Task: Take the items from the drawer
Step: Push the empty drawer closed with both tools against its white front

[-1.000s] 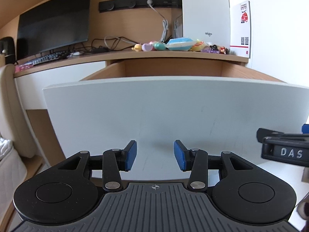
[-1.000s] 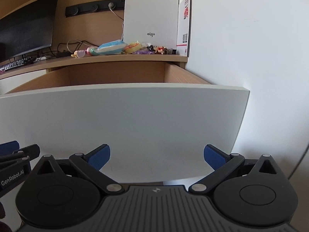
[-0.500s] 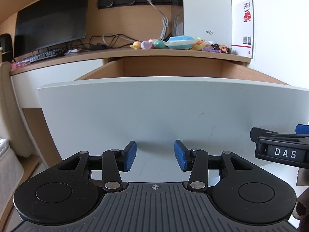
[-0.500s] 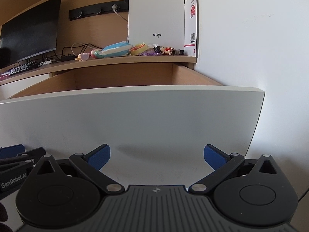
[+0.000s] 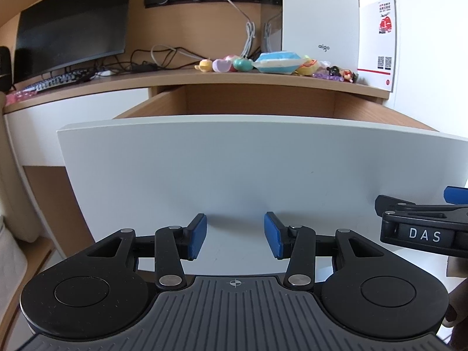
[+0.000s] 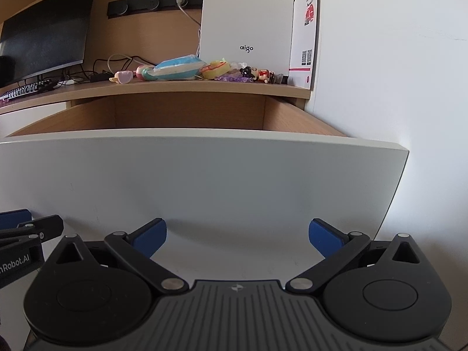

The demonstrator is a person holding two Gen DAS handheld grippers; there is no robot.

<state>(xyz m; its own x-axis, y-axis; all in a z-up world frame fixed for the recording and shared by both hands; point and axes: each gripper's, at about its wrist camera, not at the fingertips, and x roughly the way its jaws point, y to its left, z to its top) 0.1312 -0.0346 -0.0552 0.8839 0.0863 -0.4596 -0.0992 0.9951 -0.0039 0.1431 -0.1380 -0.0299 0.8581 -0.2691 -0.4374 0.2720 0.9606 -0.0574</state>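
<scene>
Two grippers face the white front of an open drawer (image 5: 234, 169), and neither holds anything. From the left wrist view, the left gripper (image 5: 235, 235) has its blue pads (image 5: 196, 235) set a moderate gap apart, empty between them, low in front of the drawer front. The right gripper (image 6: 235, 238) stands wide, its pads (image 6: 152, 238) far apart with only the white panel behind them. Each gripper shows at the edge of the other's view, side by side and close together.

Wooden side walls run back from the drawer front to the desk (image 5: 263, 80); the drawer's inside is hidden behind the front, so what it holds cannot be seen. On the desk top at the far side lies a row of small toys (image 6: 175, 70), among them a blue-and-white packet, beside a white box (image 6: 248, 20) and a red-and-white card (image 6: 305, 35) against the right wall. A dark monitor (image 5: 70, 35) and keyboard (image 5: 58, 80) sit far left.
</scene>
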